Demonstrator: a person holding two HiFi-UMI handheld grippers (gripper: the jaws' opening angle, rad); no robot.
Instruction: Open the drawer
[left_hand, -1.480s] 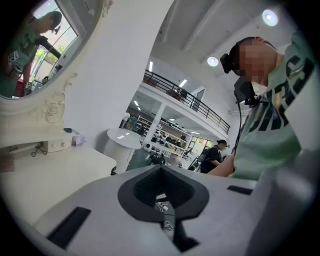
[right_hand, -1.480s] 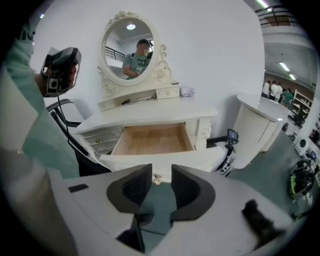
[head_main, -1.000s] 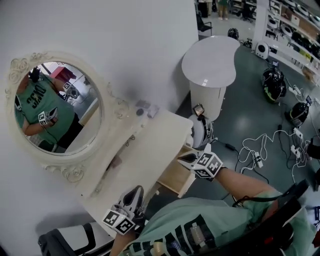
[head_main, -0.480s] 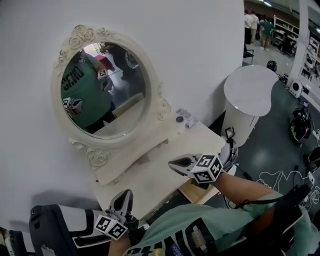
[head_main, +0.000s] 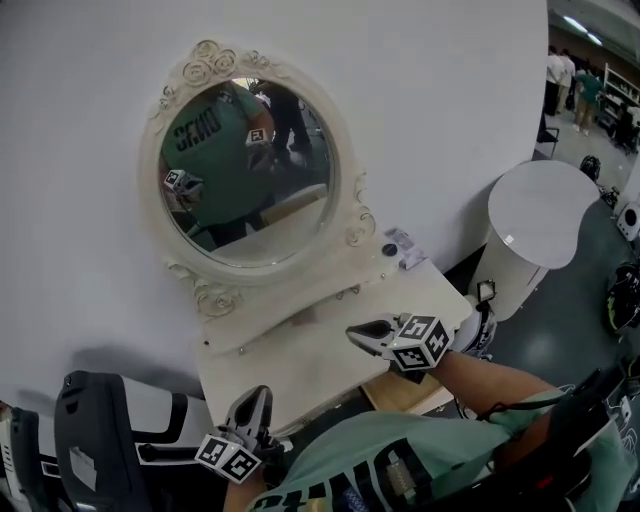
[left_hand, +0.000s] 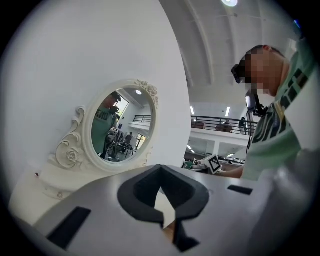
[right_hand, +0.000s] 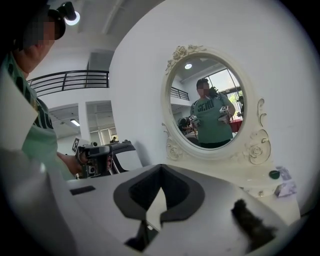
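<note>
Right gripper view and left gripper view: both jaws closed, nothing held

Right gripper: the tips meet and there is nothing between them. Seen from the head view, it hovers over the cream table top and touches nothing.

Left gripper: the tips are together in the same way, and it is empty. It sits at the near-left edge of the table, well apart from the right gripper, with its jaws aimed towards the wall.

Drawer: a tan wooden box sticks out from under the table's front edge. It lies below and behind the right jaws, beneath that gripper's marker cube and the forearm, which cover most of it. Neither gripper touches it. How far out it stands cannot be told.

Ahead of both jaws is an oval mirror in a carved cream frame against the white wall. It reflects a person in a green shirt.

Beyond the right jaws, on the ledge at the mirror's foot, are a small dark round thing and a crumpled wrapper, just beside each other.

Further right of the right jaws is a white round stand on the grey floor.

Left of the left jaws is a black-and-white chair, only partly in frame.
</note>
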